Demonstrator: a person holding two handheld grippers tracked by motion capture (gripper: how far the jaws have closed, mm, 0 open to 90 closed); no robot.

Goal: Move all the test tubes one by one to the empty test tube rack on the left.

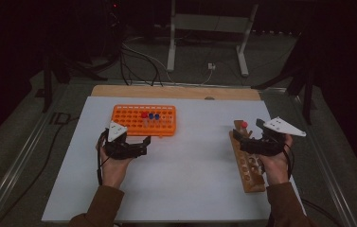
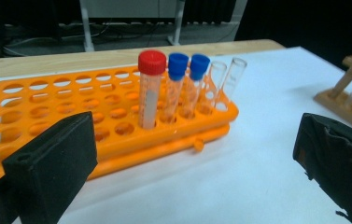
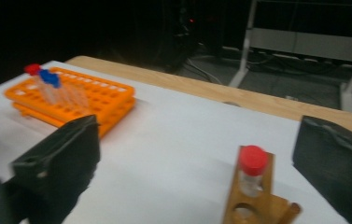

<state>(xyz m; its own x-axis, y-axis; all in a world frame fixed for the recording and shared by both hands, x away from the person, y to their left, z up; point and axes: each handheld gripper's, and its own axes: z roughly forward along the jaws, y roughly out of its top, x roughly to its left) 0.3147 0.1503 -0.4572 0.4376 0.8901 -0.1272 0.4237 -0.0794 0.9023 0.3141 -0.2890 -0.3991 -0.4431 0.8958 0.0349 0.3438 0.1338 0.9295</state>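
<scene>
While the person's left hand (image 1: 114,165) is holding the left gripper (image 1: 140,142) just near of the orange tube rack (image 1: 144,120), its two black jaws are standing wide apart with nothing between them; in the left gripper view the rack (image 2: 71,107) is sitting just beyond the jaws, carrying a red-capped tube (image 2: 150,88), two blue-capped tubes (image 2: 186,84) right of it, and two uncapped clear tubes (image 2: 225,84) at the rack's right end; all five are standing upright in the rack's far rows. On the right side of the white table (image 1: 190,161), the right gripper (image 1: 242,139) is hovering over the far end of a wooden tube rack (image 1: 248,165), its jaws also spread apart and gripping nothing; in the right gripper view a red-capped tube (image 3: 252,170) is standing upright in the wooden rack's (image 3: 253,205) far hole, between the open jaws but apart from both pads; the two racks are lying well apart.
</scene>
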